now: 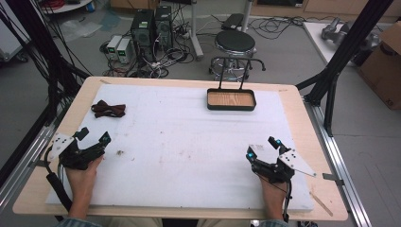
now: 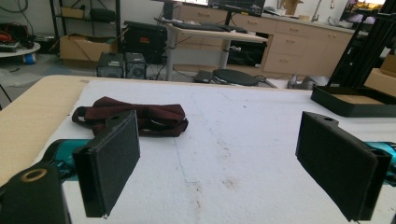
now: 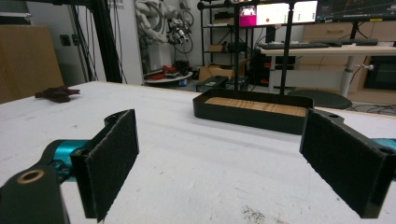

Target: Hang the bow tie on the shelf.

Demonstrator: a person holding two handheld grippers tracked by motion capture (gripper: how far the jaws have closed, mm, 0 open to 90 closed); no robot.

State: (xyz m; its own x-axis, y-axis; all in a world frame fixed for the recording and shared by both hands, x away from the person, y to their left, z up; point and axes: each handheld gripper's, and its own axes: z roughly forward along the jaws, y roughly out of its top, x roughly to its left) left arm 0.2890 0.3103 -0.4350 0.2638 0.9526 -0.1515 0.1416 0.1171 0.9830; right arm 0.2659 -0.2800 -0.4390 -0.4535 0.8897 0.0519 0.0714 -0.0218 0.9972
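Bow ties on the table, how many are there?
1. The bow tie lies at the far left of the white mat, ahead of the left hand-held gripper.

We count 1 dark red bow tie (image 1: 108,109) at 10 o'clock, 1 black tray (image 1: 231,107) at 1 o'clock, 2 grippers, left gripper (image 1: 93,136), right gripper (image 1: 261,147), 1 white mat (image 1: 189,142).
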